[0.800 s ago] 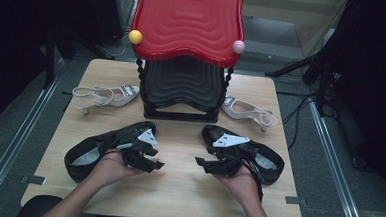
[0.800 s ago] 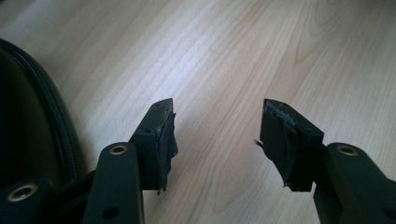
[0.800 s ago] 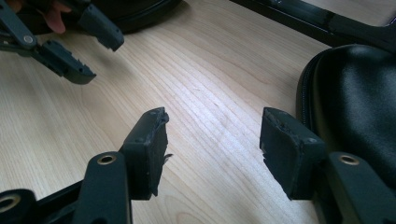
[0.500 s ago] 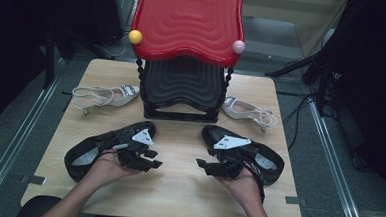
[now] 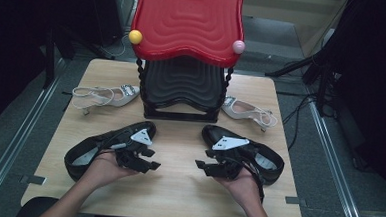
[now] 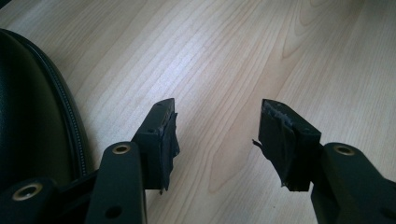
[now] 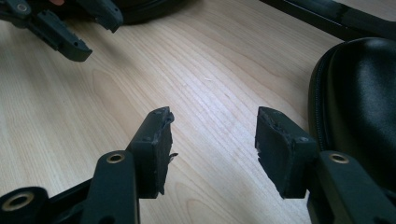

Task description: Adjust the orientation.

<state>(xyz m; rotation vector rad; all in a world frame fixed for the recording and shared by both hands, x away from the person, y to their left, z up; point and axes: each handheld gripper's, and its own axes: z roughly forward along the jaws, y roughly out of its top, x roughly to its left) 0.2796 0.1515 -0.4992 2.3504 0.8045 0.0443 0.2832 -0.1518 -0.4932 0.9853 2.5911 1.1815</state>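
The left gripper (image 5: 145, 162) has its jaws wide open with nothing between them, just bare light wooden table (image 6: 224, 56). A shiny black leather shoe (image 6: 32, 121) lies just beside its left jaw. The right gripper (image 5: 209, 167) is wide open too and holds nothing. Another shiny black leather shoe (image 7: 359, 102) lies just beside its right jaw. The two grippers point toward each other, with bare table between them.
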